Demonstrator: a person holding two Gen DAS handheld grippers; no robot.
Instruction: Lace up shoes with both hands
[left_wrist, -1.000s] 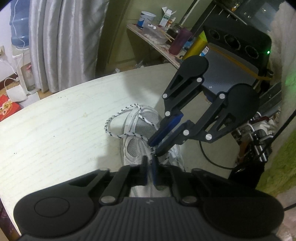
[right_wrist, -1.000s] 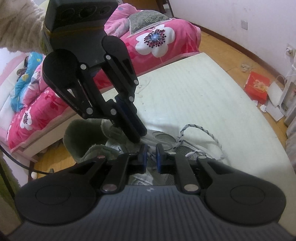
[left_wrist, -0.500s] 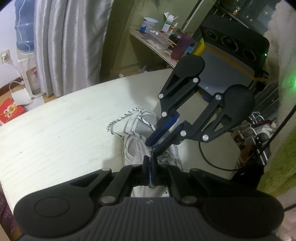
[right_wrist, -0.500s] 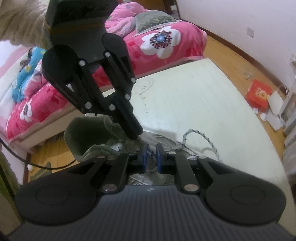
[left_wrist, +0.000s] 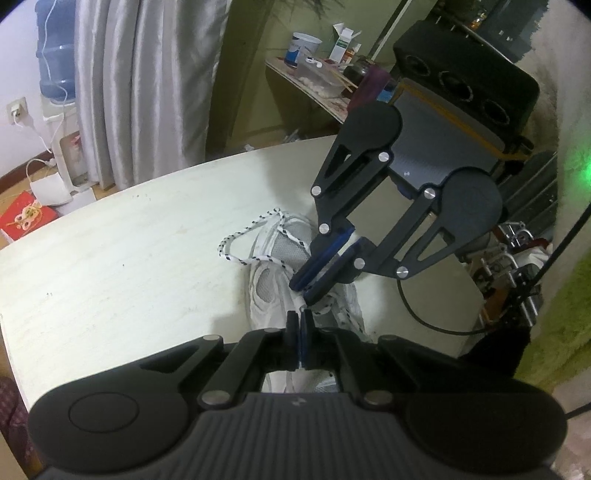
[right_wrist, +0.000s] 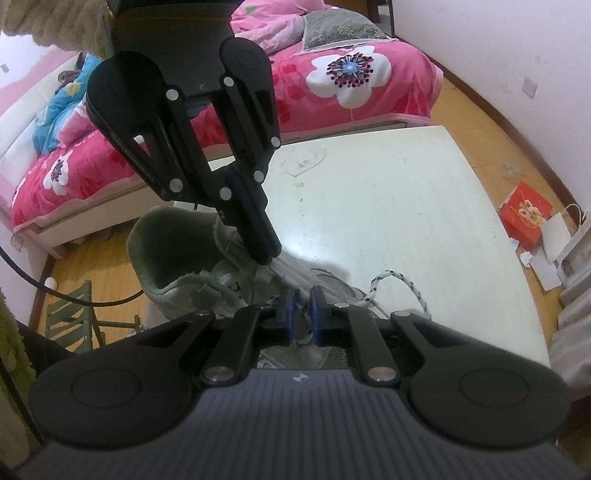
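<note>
White mesh and a black-flecked white lace (left_wrist: 240, 254) mark the shoe (left_wrist: 273, 280), which lies on the pale worktop (left_wrist: 129, 258) near its edge, directly under both tongs, its lace looping out onto the bare surface beside the toe. The left tongs (left_wrist: 299, 325) are pressed fully together just above the shoe's laced middle, and whether any lace is pinched between them cannot be told. The right tongs (right_wrist: 301, 306) reach in from the opposite side with their blue pads narrowly apart and closing, a strand of lace (right_wrist: 391, 280) running up between them, tips close to the left pair.
</note>
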